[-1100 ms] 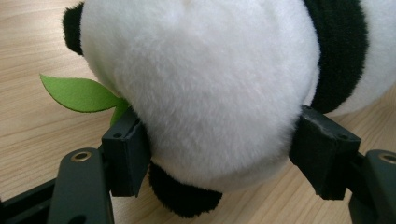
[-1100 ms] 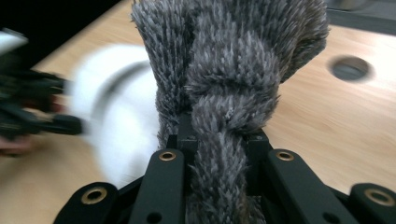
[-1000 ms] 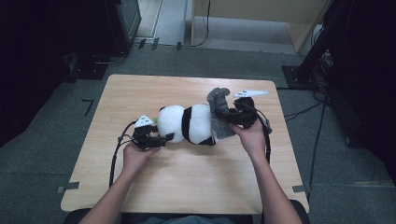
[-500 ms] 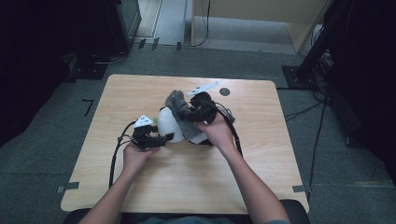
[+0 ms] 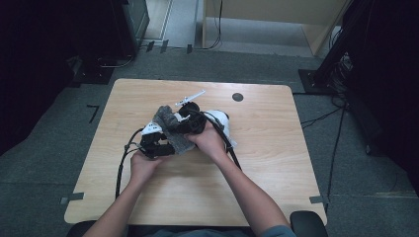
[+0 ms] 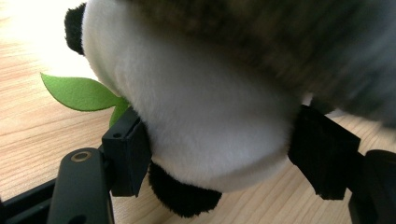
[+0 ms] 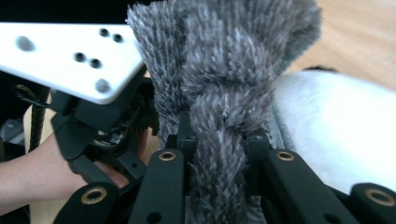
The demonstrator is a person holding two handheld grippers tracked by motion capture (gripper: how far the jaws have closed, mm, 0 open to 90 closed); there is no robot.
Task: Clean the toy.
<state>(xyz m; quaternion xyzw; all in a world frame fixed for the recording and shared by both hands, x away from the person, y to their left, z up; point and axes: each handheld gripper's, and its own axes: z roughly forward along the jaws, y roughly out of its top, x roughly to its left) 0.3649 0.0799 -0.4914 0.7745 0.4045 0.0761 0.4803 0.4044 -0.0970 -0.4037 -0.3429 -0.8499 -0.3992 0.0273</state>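
A black-and-white panda plush (image 5: 220,121) lies at the middle of the wooden table (image 5: 276,163). My left gripper (image 5: 154,144) is shut on its white body (image 6: 210,116), one jaw on each side. A green felt leaf (image 6: 77,92) sticks out beside the left jaw. My right gripper (image 5: 191,121) is shut on a bunched grey fuzzy cloth (image 7: 219,116), which it holds over the plush right beside the left gripper. In the high view the grey cloth (image 5: 170,129) drapes between the two grippers. The plush's white fur (image 7: 336,130) shows just past the right jaws.
A small black disc (image 5: 237,97) sits on the table toward the far edge. Black cables (image 5: 121,168) trail from the grippers toward the near edge. Dark equipment stands (image 5: 341,59) and floor cables surround the table.
My right gripper has swung left across the plush with the grey cloth, from the table's right side to just beside the left gripper. The left gripper stayed put.
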